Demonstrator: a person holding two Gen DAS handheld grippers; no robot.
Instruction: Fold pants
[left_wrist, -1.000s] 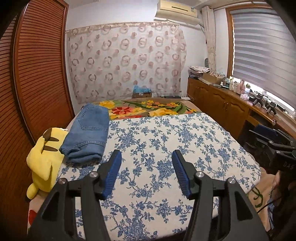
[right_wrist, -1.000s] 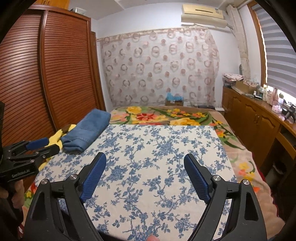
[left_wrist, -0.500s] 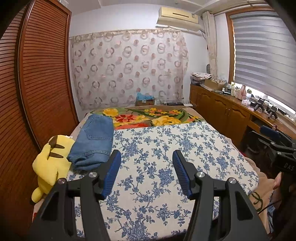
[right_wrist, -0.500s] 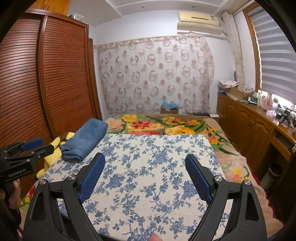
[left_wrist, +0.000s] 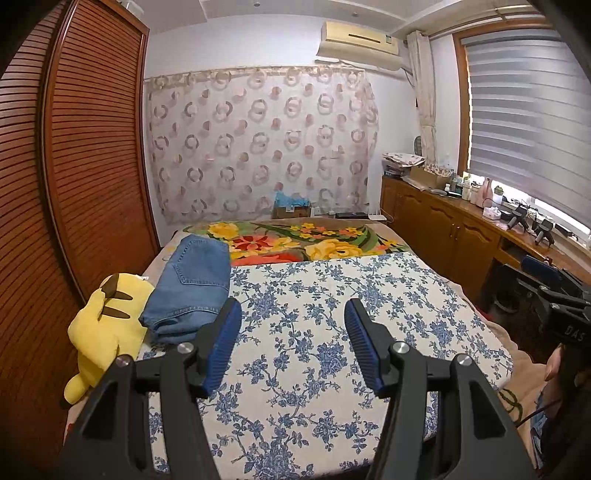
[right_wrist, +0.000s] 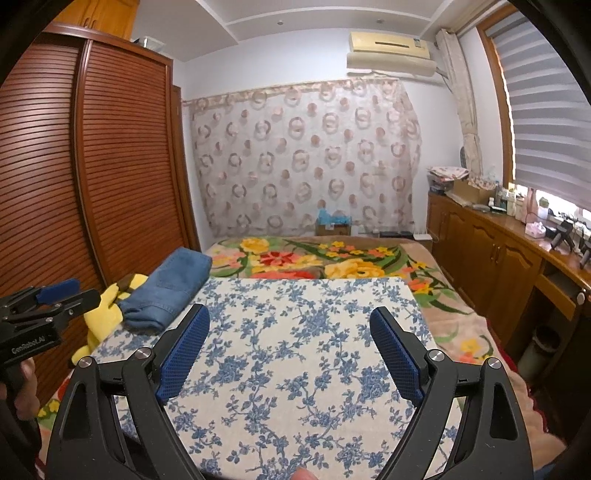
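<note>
Lower frame: black plastic hand-held gripper (left_wrist: 291, 325) with ribbed blue pads (left_wrist: 221, 347) and silver screws (left_wrist: 183, 347). Left edge: second hand-held gripper (right_wrist: 55, 295), white "GenRobot.AI" lettering.

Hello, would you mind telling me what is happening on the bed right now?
A person holds a hand-held gripper in each hand over a blue-flowered cloth on the bed. Both the left hand-held gripper and the right hand-held gripper are open and hold nothing. The jeans lie folded at the cloth's far left edge, beside a yellow plush toy.
</note>
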